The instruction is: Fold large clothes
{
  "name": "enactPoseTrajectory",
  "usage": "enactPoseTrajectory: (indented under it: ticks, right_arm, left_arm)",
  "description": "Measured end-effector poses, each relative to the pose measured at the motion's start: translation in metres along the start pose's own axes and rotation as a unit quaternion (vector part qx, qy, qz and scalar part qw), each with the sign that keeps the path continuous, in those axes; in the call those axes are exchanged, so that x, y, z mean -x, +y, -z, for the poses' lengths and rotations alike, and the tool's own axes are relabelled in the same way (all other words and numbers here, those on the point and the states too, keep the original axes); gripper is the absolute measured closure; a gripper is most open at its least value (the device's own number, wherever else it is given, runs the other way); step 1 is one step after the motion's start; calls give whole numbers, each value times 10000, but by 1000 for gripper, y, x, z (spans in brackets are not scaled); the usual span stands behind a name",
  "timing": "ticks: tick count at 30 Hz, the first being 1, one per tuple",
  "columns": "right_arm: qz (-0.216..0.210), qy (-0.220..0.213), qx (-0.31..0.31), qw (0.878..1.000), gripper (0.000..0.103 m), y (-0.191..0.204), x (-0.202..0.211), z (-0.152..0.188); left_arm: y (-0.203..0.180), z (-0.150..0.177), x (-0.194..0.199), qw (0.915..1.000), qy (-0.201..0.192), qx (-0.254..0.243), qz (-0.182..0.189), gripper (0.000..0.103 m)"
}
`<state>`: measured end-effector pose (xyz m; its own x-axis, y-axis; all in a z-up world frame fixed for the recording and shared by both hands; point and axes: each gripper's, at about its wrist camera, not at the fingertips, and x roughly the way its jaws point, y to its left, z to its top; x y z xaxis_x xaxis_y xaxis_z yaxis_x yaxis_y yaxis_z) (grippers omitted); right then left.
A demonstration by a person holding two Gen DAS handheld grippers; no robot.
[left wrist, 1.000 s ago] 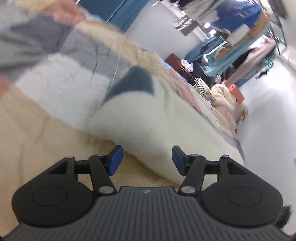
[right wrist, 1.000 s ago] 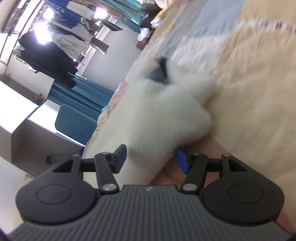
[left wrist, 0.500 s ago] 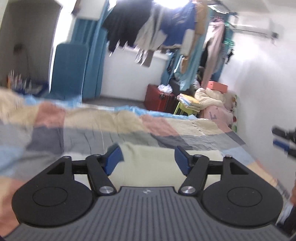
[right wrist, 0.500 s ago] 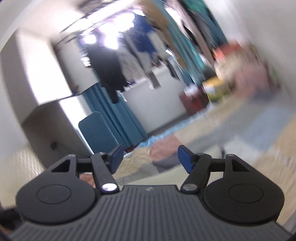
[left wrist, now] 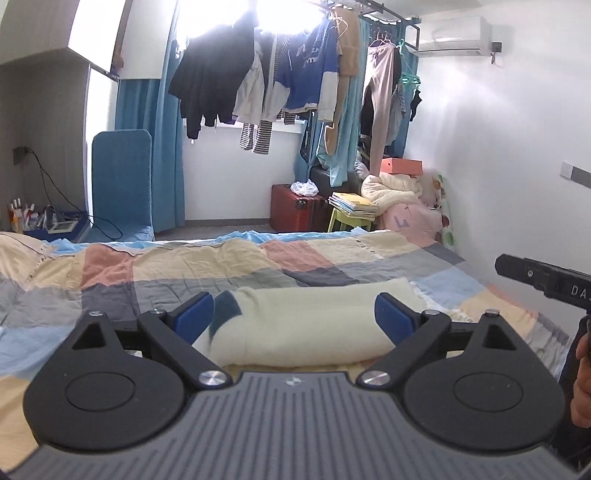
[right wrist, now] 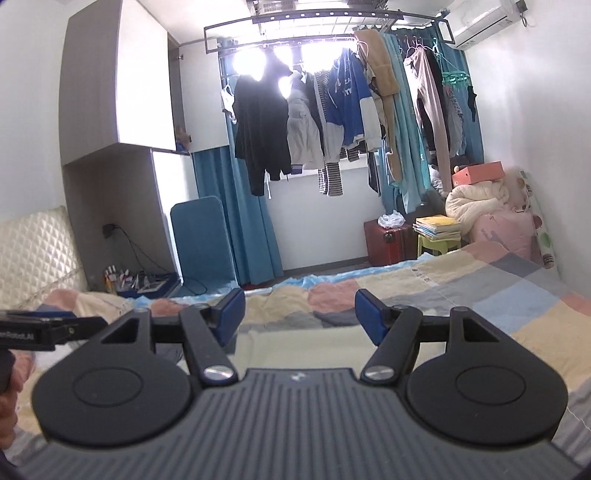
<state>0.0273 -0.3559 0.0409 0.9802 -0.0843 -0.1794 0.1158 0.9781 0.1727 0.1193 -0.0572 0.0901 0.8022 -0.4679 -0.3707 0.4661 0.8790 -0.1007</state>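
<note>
The patchwork bed (left wrist: 155, 266) is spreading beneath my jaws, the folded cream fleece garment (left wrist: 314, 325) lying just below and ahead. My left gripper (left wrist: 294, 317) has just been widening, nothing between; my right gripper (right wrist: 300, 314) is hanging released. I'm judging the fold wants squaring.

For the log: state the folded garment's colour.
Cream garment with a dark blue patch, clearest in the left wrist view.

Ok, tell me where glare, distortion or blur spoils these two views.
Left wrist view: the window behind the hanging clothes is blown out; fisheye bends the walls. Right wrist view: same window glare, and the folded cream garment just past the gripper looks soft.
</note>
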Motion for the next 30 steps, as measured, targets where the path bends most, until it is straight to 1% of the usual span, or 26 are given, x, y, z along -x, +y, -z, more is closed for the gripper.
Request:
enactPoseTrajectory:
  ticks: [3,7,9,13,15,17,20,23,30]
  right_arm:
    - [-18,99,-7,9999,35,8,12,5]
    - [33,147,152,9998,35,18,24,15]
    - [56,207,143,9997,35,19,25,20]
    - [91,351,112,9993,35,21,27,32]
    - [156,396,84,9991,35,20,29,40]
    - [203,491,69,9986,35,19,28,47]
    - [250,595,101,9979,35,20,25,57]
    - [349,613,188,9973,35,22,26,66]
    - [480,850,204,9950,35,21,18,81]
  left_arm:
    - [-3,14,14,10000,-37,3,-22,5]
    - [-6,27,25,9999,48,96,31,5]
    - [-7,33,29,9999,26,119,-18,4]
    - [-13,47,35,9997,-71,-63,-203,3]
    - [-13,54,37,9996,-64,-40,-255,3]
    - [-11,61,36,9996,-42,-56,-281,3]
    - [-12,69,32,9989,-6,-197,-427,3]
    - [-7,75,25,9987,71,-157,-471,2]
    - [-2,86,9,9983,323,-63,-486,2]
